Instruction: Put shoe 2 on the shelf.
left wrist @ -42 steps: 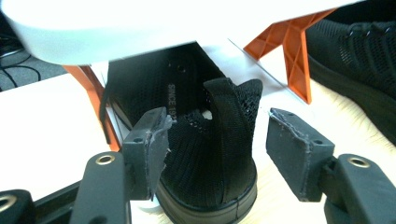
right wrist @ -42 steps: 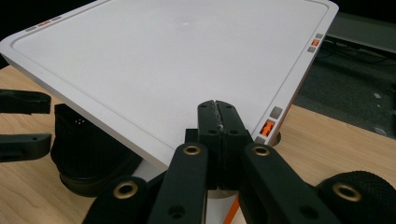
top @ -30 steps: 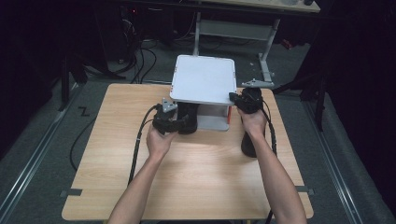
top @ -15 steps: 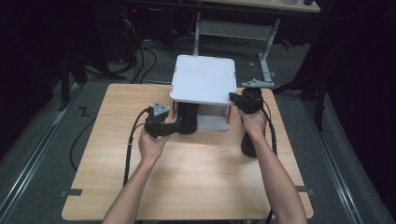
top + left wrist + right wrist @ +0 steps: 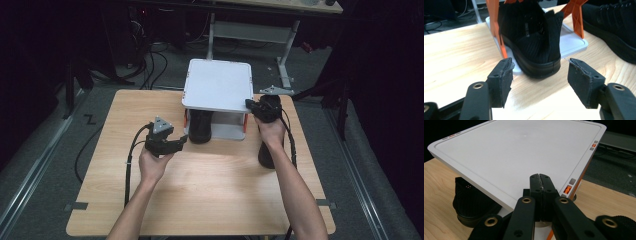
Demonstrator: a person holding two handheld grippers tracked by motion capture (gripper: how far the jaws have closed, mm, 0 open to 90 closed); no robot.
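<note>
Black knit shoe sits on rack's lower shelf, heel toward near edge. Left gripper fingers released w/ heel between; right gripper fingers clenched, empty. Prob. light, soft upper; grab stiffer heel.

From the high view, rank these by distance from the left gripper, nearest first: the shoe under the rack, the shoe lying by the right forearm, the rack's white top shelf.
1. The black shoe under the rack, just right of the left gripper.
2. The white top shelf, up and right, beyond that shoe.
3. The second black shoe, across the table beside the right forearm.
</note>
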